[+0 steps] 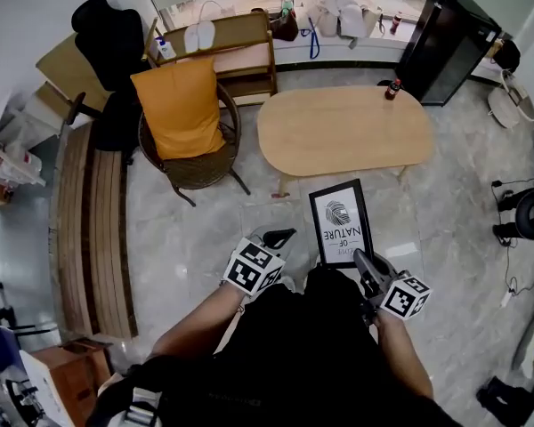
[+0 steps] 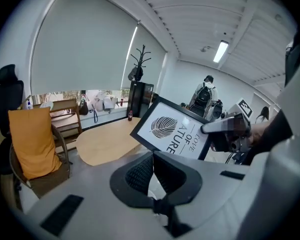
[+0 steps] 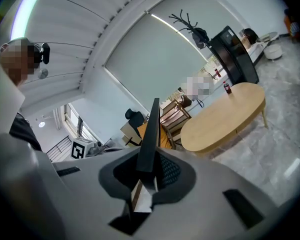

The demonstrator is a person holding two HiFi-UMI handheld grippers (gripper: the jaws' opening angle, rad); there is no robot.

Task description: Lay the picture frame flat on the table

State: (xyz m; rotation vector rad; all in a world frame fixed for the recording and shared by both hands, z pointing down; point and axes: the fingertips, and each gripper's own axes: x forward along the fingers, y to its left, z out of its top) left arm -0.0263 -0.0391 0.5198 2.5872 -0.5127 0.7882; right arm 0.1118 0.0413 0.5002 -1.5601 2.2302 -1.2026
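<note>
Right gripper [image 1: 363, 261] clamped on the near edge of the picture frame [image 1: 340, 222], carried at lower centre, long axis pointing up-frame at the table [image 1: 338, 140], well apart; left gripper [image 1: 279, 237] closed, empty, alongside.

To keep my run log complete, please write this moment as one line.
right tool: shut on picture frame edge | left tool: shut, empty | picture frame: held above floor, not yet on table
</note>
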